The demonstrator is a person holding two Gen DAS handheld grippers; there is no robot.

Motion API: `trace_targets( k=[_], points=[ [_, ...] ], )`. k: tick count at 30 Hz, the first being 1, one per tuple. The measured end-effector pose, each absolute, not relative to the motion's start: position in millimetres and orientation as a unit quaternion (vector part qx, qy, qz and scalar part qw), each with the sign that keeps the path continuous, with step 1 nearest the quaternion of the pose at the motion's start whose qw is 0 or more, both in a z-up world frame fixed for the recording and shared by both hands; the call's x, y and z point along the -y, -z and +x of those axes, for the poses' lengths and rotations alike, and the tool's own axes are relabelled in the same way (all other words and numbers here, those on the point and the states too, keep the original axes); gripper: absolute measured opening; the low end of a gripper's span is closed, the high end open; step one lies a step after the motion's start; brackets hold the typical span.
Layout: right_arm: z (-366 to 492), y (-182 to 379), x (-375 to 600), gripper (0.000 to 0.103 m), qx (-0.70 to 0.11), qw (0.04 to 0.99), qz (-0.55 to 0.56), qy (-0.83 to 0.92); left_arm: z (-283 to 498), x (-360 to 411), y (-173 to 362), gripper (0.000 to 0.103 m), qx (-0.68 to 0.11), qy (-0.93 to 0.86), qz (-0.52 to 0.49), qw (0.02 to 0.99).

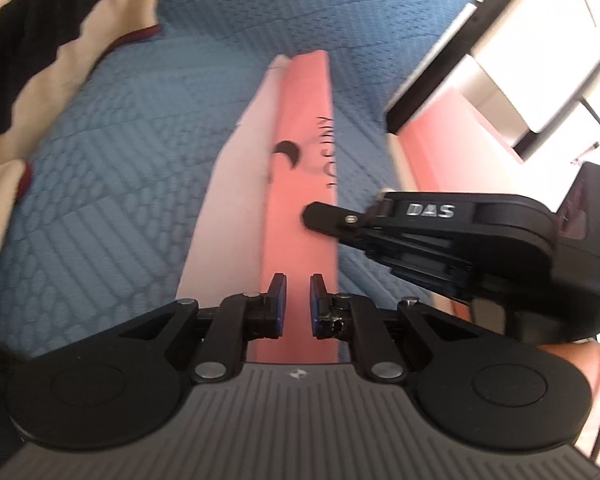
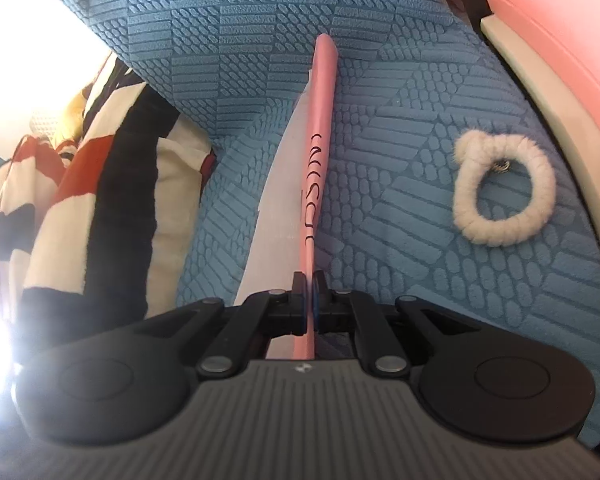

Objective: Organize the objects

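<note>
A pink book (image 1: 300,184) with black lettering on its cover is held above a blue textured bedspread (image 1: 120,168). My right gripper (image 2: 308,284) is shut on the book's pink cover (image 2: 318,136), pinching it edge-on; the white pages (image 2: 278,200) hang to the left. In the left wrist view the right gripper's fingers (image 1: 324,216) come in from the right and clamp the cover. My left gripper (image 1: 298,286) is open, its blue pads a narrow gap apart over the near end of the book, not touching it.
A white fluffy hair tie (image 2: 504,188) lies on the bedspread right of the book. A striped black, white and red blanket (image 2: 80,192) lies at the left. A pink and cream bed frame (image 2: 540,60) runs along the right. White furniture (image 1: 520,64) stands at the upper right.
</note>
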State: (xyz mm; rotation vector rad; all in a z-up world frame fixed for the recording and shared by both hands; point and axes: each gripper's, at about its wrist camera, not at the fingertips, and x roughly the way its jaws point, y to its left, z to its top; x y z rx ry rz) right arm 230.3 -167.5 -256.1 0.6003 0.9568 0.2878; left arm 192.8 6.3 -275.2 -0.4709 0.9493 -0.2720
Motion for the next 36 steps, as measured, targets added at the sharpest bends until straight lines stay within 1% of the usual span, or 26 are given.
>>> trace_targets(
  k=[1, 2, 3, 7, 9, 11, 13, 16, 17, 22, 23, 28, 36],
  points=[
    [230, 256, 168, 0.006, -0.453, 0.835, 0.28, -0.135, 193, -5, 274, 0.027, -0.451, 0.135, -0.221, 0.854],
    [229, 256, 168, 0.006, -0.455, 0.835, 0.28, -0.134, 193, -3, 274, 0.041, -0.452, 0.141, -0.218, 0.853],
    [228, 256, 170, 0.006, -0.456, 0.834, 0.282, -0.133, 193, 0, 273, 0.045, -0.451, 0.146, -0.214, 0.854],
    [225, 253, 173, 0.006, -0.456, 0.835, 0.278, -0.133, 191, 18, 271, 0.046, -0.447, 0.152, -0.176, 0.864],
    [224, 252, 175, 0.006, -0.458, 0.833, 0.281, -0.133, 191, 30, 273, 0.046, -0.447, 0.143, -0.139, 0.872],
    [223, 252, 179, 0.006, -0.461, 0.829, 0.287, -0.131, 191, 39, 275, 0.045, -0.451, 0.139, -0.108, 0.875],
    [222, 253, 182, 0.006, -0.464, 0.827, 0.292, -0.128, 189, 43, 277, 0.042, -0.453, 0.143, -0.108, 0.873],
    [221, 251, 186, 0.007, -0.462, 0.827, 0.295, -0.123, 187, 46, 275, 0.029, -0.447, 0.14, -0.095, 0.878],
    [221, 249, 187, 0.008, -0.459, 0.829, 0.295, -0.121, 187, 46, 275, 0.025, -0.446, 0.138, -0.1, 0.879],
    [219, 244, 194, 0.012, -0.444, 0.829, 0.317, -0.125, 190, 27, 274, 0.015, -0.448, 0.126, -0.165, 0.869],
    [219, 242, 194, 0.012, -0.439, 0.829, 0.322, -0.127, 192, 22, 275, 0.01, -0.451, 0.123, -0.179, 0.866],
    [218, 232, 189, 0.011, -0.421, 0.834, 0.323, -0.15, 199, 1, 284, 0.009, -0.466, 0.108, -0.249, 0.842],
    [222, 238, 171, 0.012, -0.443, 0.83, 0.301, -0.158, 205, -13, 292, 0.009, -0.478, 0.101, -0.299, 0.82]
  ],
)
